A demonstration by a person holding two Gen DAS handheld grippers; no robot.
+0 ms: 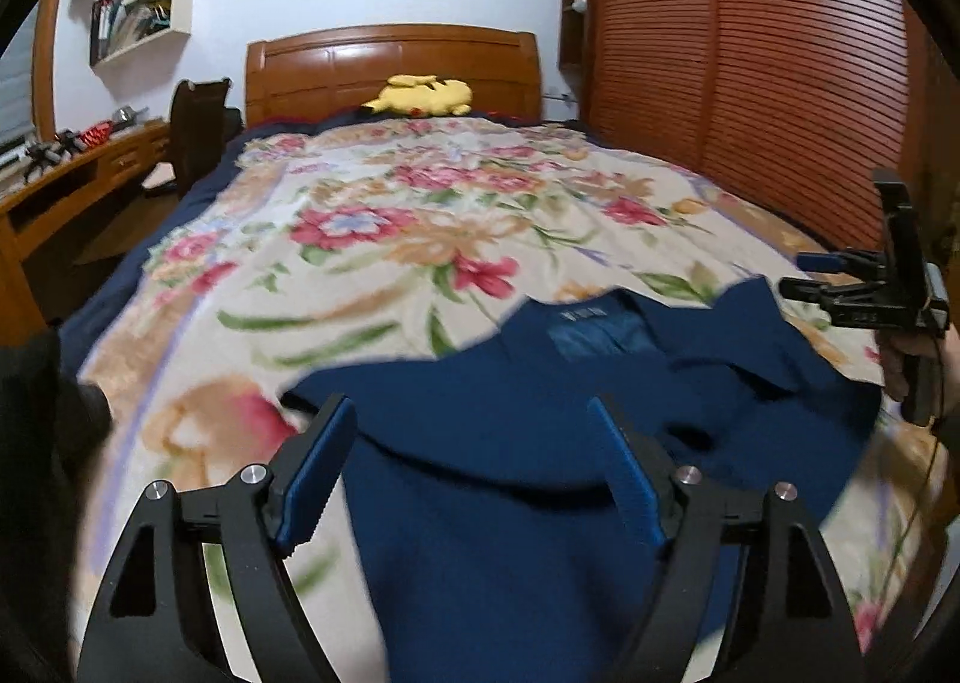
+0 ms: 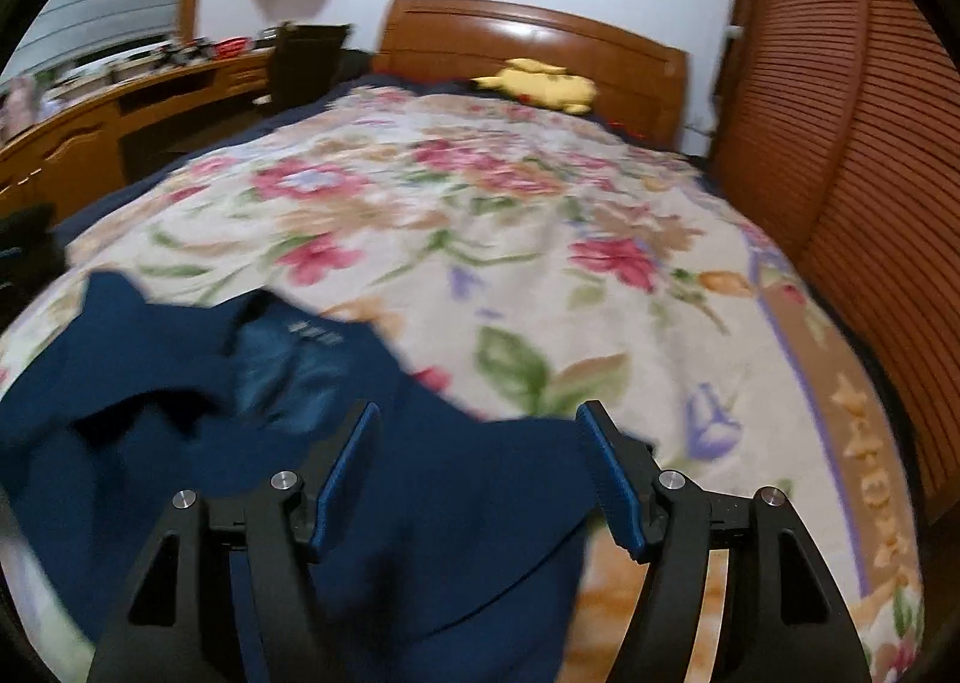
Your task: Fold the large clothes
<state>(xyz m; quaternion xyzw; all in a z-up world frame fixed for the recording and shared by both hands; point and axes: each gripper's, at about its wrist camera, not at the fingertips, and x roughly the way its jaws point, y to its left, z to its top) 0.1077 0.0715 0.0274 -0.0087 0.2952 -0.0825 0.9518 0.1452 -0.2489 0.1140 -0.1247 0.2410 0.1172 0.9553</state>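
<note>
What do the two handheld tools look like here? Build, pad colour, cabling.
Both alike: the left tool and right tool have matte black angular fingers with triangular cutouts, silver round pivot bolts and blue ribbed pads. Seen side-on in the left wrist view, the right tool has a black upright mount and a thin dark cable.

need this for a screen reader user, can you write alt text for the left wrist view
An open left gripper hangs over a dark blue garment spread on a bed with a floral blanket. The right gripper, held in a hand, is at the right edge. A yellow plush toy lies by the wooden headboard.
</note>
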